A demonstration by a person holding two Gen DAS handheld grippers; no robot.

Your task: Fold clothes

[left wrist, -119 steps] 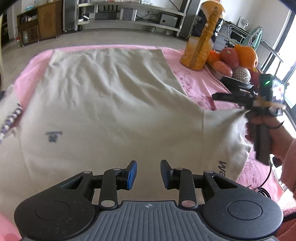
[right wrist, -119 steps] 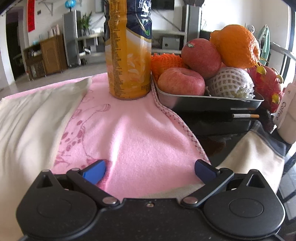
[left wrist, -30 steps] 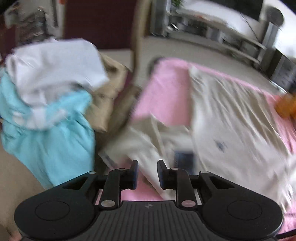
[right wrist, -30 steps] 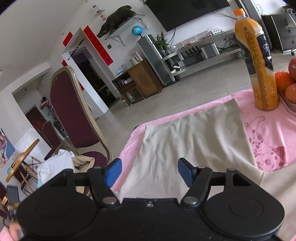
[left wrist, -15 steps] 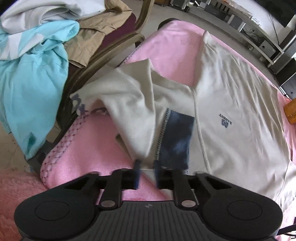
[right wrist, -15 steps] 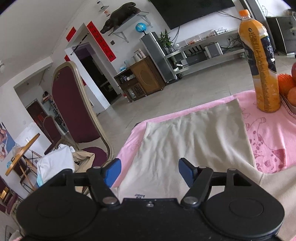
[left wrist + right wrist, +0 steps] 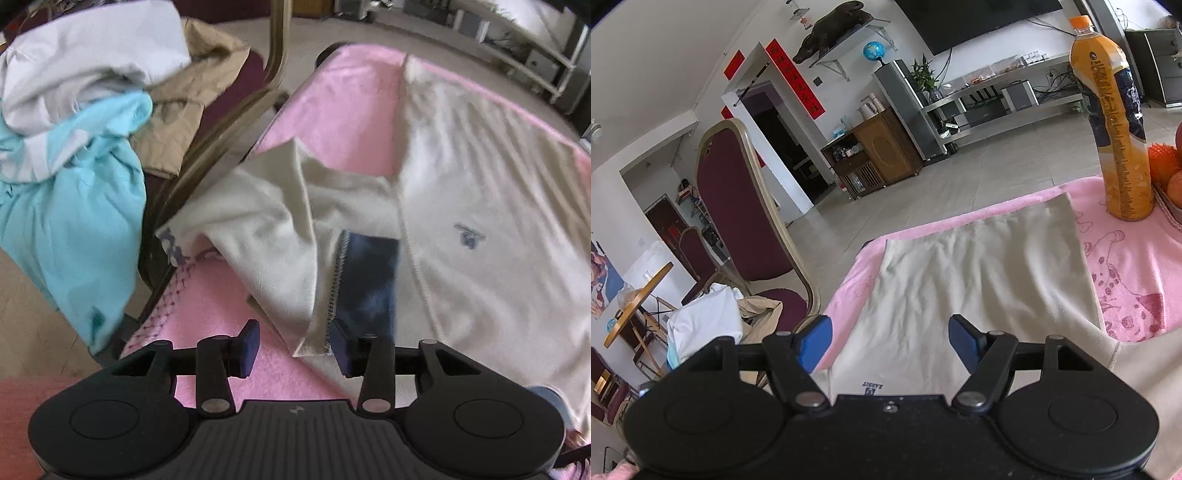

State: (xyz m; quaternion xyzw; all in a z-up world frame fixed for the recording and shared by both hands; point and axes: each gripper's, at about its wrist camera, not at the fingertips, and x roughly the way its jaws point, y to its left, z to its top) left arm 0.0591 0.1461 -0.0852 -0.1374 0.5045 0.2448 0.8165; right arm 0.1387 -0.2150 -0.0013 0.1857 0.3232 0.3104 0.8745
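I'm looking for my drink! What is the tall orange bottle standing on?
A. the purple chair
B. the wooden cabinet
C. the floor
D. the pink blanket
D: in the right wrist view the orange bottle stands upright on the pink blanket, just past the far corner of the cream shirt and beside the fruit at the picture's edge.

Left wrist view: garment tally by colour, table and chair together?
Cream: 1, shirt spread on the pink cloth
Turquoise: 1, garment on the chair
White: 1, garment on the chair
Tan: 1, garment on the chair
Total: 4
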